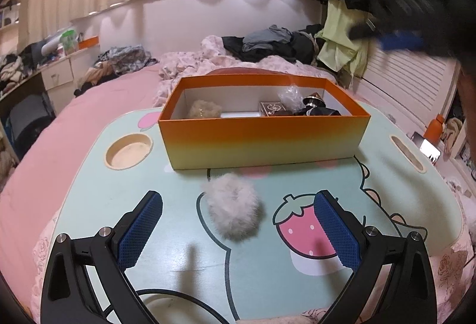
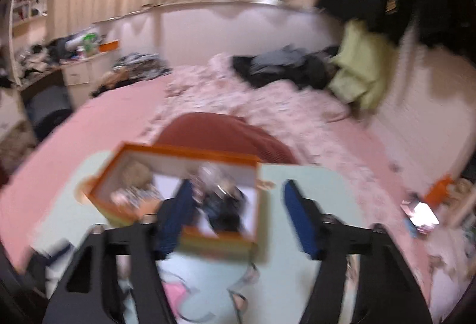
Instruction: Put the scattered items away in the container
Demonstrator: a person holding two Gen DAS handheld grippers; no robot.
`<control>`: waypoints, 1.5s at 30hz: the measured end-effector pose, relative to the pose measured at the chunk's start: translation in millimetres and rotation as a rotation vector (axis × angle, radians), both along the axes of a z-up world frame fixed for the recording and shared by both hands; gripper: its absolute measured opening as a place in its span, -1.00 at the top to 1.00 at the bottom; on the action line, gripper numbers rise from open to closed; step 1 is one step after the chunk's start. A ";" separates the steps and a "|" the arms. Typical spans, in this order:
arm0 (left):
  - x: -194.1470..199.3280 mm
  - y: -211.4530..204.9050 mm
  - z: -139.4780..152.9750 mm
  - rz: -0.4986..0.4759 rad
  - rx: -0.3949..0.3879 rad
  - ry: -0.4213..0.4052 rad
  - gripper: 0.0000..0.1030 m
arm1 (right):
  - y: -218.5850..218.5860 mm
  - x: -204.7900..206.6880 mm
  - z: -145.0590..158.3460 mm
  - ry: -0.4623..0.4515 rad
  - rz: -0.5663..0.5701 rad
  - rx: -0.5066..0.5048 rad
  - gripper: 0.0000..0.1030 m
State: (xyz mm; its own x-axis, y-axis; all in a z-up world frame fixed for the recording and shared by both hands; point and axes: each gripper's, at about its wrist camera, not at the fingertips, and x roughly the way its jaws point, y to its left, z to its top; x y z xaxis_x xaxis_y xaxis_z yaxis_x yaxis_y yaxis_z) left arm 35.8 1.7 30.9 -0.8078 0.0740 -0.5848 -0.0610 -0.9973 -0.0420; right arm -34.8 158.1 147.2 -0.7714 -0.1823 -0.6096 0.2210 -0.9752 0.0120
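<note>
The left tongs (image 1: 238, 222) stand released, jaws wide apart, above the near part of the lap desk (image 1: 104, 205). The fluffy grey pompom (image 1: 233, 206) lies on the desk surface between the two blue pads (image 1: 139, 230), forward of their tips and touched by neither. Beyond the pompom, the orange box (image 1: 261, 139) sits toward the far edge of the desk, near the round cup recess (image 1: 129, 150) at the far left corner. Inside the box lie a beige fluffy ball (image 1: 203, 109), a small dark carton (image 1: 272, 109), a clear plastic bag (image 1: 290, 96) and a dark item (image 1: 315, 108).

The right wrist view is blurred. The right tongs (image 2: 235, 211) are above the box (image 2: 125, 205), jaws parted with nothing gripped between them.
</note>
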 end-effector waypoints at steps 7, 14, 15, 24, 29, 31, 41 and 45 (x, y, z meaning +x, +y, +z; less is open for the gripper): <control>-0.6 -5.8 -5.1 0.012 0.045 -0.018 -0.97 | -36.5 -89.8 -20.8 -0.189 0.056 0.105 0.96; -1.9 -3.5 -8.0 0.008 0.030 -0.032 -0.97 | -40.3 -112.4 -51.3 -0.226 -0.005 0.180 0.38; -2.0 -3.3 -7.8 0.009 0.029 -0.032 -0.97 | -41.3 -115.5 -53.5 -0.237 -0.009 0.185 0.38; -3.2 -5.1 -8.8 0.010 0.040 -0.046 -0.97 | -59.8 -129.4 -74.7 -0.248 -0.024 0.344 0.08; -4.6 -7.1 -8.7 0.014 0.050 -0.052 -0.97 | -73.3 -123.8 -81.5 -0.221 -0.002 0.467 0.06; -4.6 -7.8 -8.7 0.014 0.052 -0.053 -0.97 | -74.6 -120.6 -79.3 -0.226 0.027 0.436 0.07; -6.6 -15.1 -9.1 0.014 0.078 -0.064 -0.97 | -80.1 -132.2 -95.1 -0.320 0.068 0.381 0.92; -7.1 -18.9 -9.7 0.017 0.093 -0.070 -0.97 | -74.9 -123.1 -80.4 -0.313 0.109 0.280 0.97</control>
State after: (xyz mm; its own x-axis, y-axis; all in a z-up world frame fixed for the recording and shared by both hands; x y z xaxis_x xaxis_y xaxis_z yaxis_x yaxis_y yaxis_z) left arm 28.7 -17.1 21.2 -0.7668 0.1173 -0.6311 -0.0380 -0.9897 -0.1379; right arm -157.9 83.2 66.7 -0.5271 -0.0469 -0.8485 0.3507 -0.9215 -0.1669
